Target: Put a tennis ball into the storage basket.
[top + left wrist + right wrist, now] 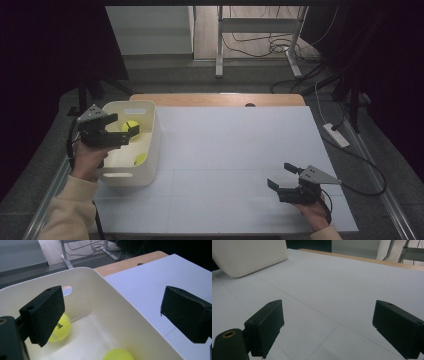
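I have the left gripper [123, 125] hanging over the cream bin [150, 150] at the left edge of the white table [235, 160], its jaws spread wide with nothing between them. Two yellow tennis balls lie on the bin's floor: one [60, 328] near the far wall, just beyond my left jaw in the left gripper view, the other [118, 355] nearer the front, apart from the first. The right gripper [282, 176] rests low over bare table at the near right, well apart from the bin, jaws likewise released and empty.
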A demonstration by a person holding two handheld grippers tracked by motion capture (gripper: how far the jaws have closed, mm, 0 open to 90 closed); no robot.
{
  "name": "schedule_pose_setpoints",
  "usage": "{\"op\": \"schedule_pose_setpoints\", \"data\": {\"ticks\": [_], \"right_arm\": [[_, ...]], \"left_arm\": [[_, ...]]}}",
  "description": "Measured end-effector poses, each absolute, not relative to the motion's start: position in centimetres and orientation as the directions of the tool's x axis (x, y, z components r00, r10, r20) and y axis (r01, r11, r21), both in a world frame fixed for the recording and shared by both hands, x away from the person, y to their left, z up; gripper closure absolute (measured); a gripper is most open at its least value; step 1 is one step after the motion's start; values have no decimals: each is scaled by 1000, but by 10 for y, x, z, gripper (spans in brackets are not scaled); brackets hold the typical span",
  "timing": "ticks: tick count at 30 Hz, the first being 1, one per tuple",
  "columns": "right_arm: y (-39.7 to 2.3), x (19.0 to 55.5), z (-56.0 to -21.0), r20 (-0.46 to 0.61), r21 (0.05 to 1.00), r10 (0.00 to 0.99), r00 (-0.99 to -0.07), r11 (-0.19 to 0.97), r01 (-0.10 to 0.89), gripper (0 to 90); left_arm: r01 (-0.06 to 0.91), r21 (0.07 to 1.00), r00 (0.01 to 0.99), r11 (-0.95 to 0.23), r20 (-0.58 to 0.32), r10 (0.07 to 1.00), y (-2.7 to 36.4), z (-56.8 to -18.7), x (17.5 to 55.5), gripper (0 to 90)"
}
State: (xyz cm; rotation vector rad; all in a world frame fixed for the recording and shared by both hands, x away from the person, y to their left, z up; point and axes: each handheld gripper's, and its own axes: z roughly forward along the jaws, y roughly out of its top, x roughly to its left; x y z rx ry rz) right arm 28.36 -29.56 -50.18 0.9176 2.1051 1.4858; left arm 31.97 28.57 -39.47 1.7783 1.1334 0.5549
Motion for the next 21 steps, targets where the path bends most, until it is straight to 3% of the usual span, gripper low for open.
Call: {"op": "schedule_pose_setpoints", "data": {"ticks": [21], "right_arm": [[-300,281,-501,53,932,714,-698,215,291,100]], "left_arm": [[373,913,594,-168,-95,799,246,-398,294,51]]}}
